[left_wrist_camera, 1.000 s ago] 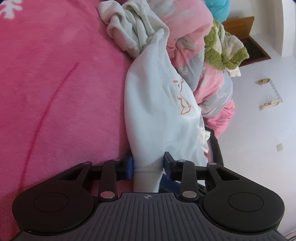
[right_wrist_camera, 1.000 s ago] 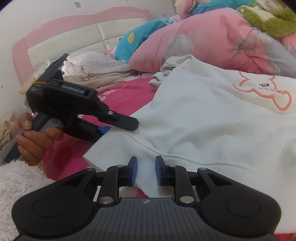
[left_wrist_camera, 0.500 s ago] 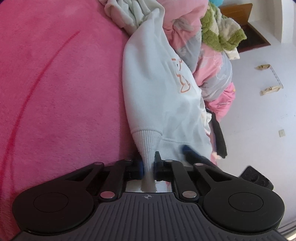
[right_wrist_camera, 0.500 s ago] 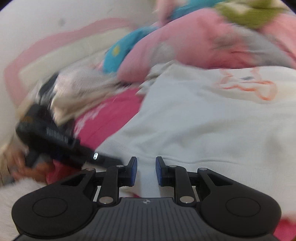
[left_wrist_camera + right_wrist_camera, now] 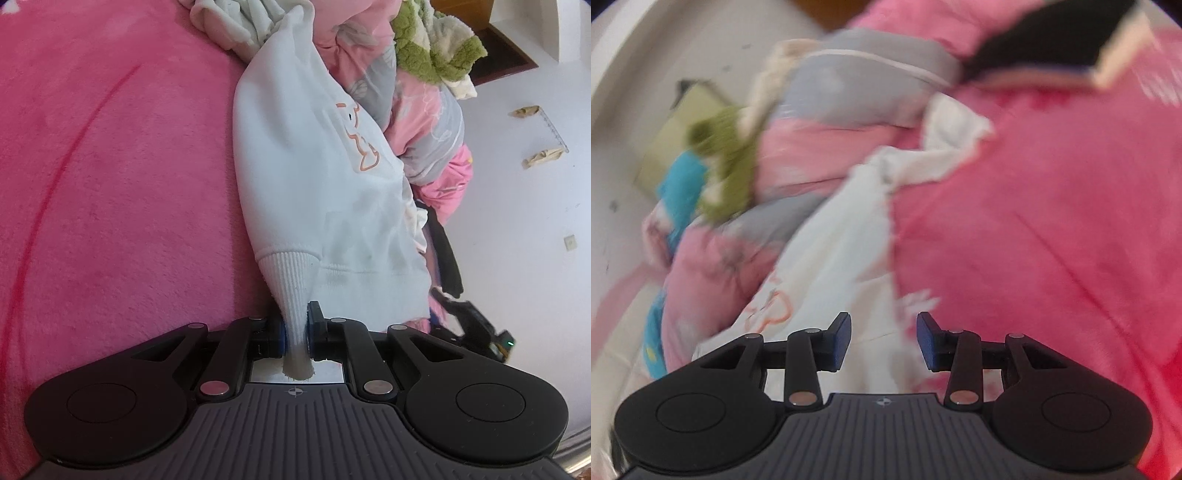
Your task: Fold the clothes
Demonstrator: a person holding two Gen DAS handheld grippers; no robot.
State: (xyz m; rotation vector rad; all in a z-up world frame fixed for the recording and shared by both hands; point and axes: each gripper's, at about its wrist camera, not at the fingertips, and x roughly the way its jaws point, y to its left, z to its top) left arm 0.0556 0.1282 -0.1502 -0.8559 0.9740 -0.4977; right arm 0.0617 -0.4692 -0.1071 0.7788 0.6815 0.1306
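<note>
Left wrist view: left hand-held gripper (image 5: 296,334) pinches the white sweatshirt's ribbed cuff (image 5: 291,284), anchoring it on the bed ahead, while the right hand-held gripper (image 5: 882,341), jaws just widened and empty, hovers above the sweatshirt (image 5: 834,266).

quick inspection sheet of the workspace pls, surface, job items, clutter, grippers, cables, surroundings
surface: pink fleece blanket covers the bed, bare on its left part in the left wrist view.
job's things: white sweatshirt with an orange outline print lies stretched along the blanket; its ribbed cuff is pulled toward the camera.
clutter: pink and grey quilt, green fuzzy fabric and another pale garment heaped beyond the sweatshirt.
grippers: left gripper shut on the ribbed cuff; right gripper open above the sweatshirt, jaws just been opening, nothing between them, view blurred.
cables: nothing seen.
surroundings: pale floor beside the bed, with small scraps on it.
</note>
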